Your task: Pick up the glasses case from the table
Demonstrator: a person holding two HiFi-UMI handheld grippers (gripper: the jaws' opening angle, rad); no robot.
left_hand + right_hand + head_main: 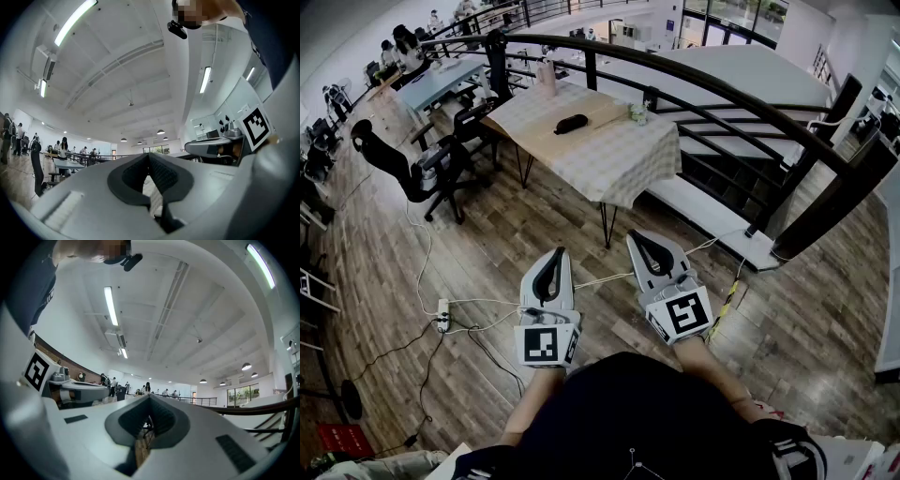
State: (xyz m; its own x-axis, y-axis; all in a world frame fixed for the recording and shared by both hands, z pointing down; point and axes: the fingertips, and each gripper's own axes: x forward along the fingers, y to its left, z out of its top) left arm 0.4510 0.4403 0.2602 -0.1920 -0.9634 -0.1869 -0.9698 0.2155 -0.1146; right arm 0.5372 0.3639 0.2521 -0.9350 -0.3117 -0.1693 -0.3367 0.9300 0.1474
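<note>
Both pairs of jaws are closed, tip against tip, with nothing caught between them: the left gripper and the right gripper show only the hollow loop behind their meeting pads. Each gripper's own view confirms it, the left gripper and the right gripper looking out past joined tips into the hall. The person holds the two side by side in front of the body, bare forearms stretched forward, marker cubes turned up toward the head camera, noses aimed at the table and tilted a little above level. They hang over the wooden floor, well apart from the table. The glasses case, dark and oval, lies near the middle of the tabletop on a tan strip between checked cloth. A small cup stands by the table's right edge, and a black office chair sits off its left side
</note>
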